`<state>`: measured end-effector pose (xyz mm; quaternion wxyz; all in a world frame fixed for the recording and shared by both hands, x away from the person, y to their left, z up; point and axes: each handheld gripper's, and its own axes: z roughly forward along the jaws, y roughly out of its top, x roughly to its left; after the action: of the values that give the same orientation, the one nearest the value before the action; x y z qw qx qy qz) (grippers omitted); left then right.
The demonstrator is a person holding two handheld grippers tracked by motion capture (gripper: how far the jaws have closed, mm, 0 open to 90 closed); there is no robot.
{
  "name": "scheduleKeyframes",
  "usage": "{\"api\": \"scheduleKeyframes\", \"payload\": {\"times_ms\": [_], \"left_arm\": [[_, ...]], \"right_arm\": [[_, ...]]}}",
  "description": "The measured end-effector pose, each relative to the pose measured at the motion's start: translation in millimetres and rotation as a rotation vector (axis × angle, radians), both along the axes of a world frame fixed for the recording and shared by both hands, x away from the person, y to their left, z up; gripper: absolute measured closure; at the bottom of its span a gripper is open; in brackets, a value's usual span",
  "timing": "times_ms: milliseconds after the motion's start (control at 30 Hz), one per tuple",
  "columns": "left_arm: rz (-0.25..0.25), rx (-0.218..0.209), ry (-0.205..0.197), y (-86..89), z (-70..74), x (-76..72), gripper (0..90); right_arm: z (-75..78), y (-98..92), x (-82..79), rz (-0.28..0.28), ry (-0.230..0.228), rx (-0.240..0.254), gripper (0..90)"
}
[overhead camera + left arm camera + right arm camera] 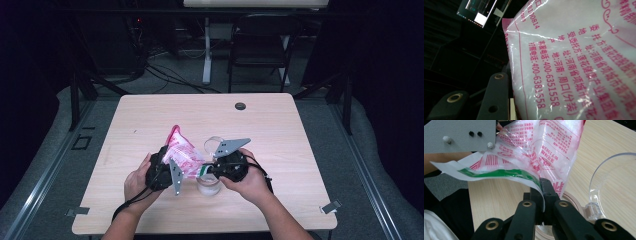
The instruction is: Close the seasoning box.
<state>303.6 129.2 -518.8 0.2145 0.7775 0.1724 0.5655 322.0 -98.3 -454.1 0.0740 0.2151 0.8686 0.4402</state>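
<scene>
Right gripper (543,195) pinches the green-striped edge of the pink-printed plastic bag (184,155) at the lower centre of the table (150,115). Left gripper (167,172) holds the bag; its jaws' state I cannot tell. A clear container (209,186) stands below.

Clear plastic bag (541,147), pink print, white contents; green strip (506,173) beside black right gripper (543,192) jaws.
</scene>
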Motion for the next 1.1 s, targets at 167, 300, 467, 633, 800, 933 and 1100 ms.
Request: {"api": "scheduleKeyframes", "payload": {"times_ms": [167,300,467,633,800,933,1100], "left_arm": [[0.005,0.033,-0.005,-0.1,0.5,-0.8,61.6],[0.008,0.042,-0.015,-0.4,-0.1,-1.3,61.6],[0.009,0.072,-0.024,-0.9,0.9,-2.0,61.6],[0.011,0.091,-0.024,-2.2,0.4,-2.1,61.6],[0.017,0.126,-0.034,-3.4,2.5,-2.9,61.6],[0.021,0.138,-0.045,-3.7,5.2,-2.7,61.6],[0.022,0.149,-0.049,-4.9,5.2,-2.9,61.7]], "right_arm": [[-1.3,0.2,0.6,-0.002,0.002,-0.006,90.0],[-2.6,0.4,1.1,-0.004,0.006,-0.004,90.0],[-3.0,0.1,1.4,-0.005,0.005,-0.010,90.0],[-4.2,-0.2,2.3,-0.007,0.009,-0.012,90.0],[-4.9,-0.9,3.0,-0.011,0.010,-0.013,90.0],[-5.1,-1.8,3.7,-0.015,0.012,-0.006,90.0],[-5.2,-2.3,3.5,-0.017,0.013,-0.006,90.0]]}}
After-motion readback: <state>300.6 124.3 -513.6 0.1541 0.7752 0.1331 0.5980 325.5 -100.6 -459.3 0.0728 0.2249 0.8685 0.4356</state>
